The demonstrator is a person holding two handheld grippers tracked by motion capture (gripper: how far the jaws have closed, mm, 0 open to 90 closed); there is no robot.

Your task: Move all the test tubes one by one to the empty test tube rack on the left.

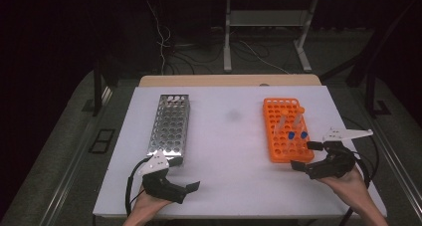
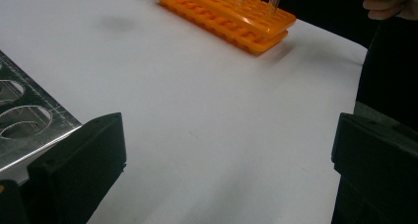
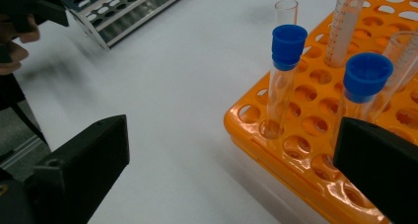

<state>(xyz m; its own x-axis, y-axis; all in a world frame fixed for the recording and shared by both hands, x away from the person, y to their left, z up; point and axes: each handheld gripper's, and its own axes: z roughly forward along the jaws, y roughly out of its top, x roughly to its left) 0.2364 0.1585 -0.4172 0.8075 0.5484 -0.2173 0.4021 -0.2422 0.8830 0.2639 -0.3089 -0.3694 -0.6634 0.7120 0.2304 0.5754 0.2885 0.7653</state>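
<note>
- You are holding the right gripper (image 1: pixel 309 156) with its jaws spread wide and nothing between them, at the near end of the orange rack (image 1: pixel 274 136), which is sitting toward the right edge of the table (image 1: pixel 224 136).
- The blue-capped tube (image 3: pixel 285 81) is standing just ahead of those jaws, in the rack's near rows; a second capped tube (image 3: pixel 362 93) is rising beside it, close to the right jaw.
- Both are standing upright, caps up, long axis vertical, so I judge a level approach from the near side suits.
- Your left gripper (image 1: pixel 186 178) is idling, equally wide open and empty, near the metal rack (image 1: pixel 169 124) by the front-left corner, well apart from the tubes.
</note>
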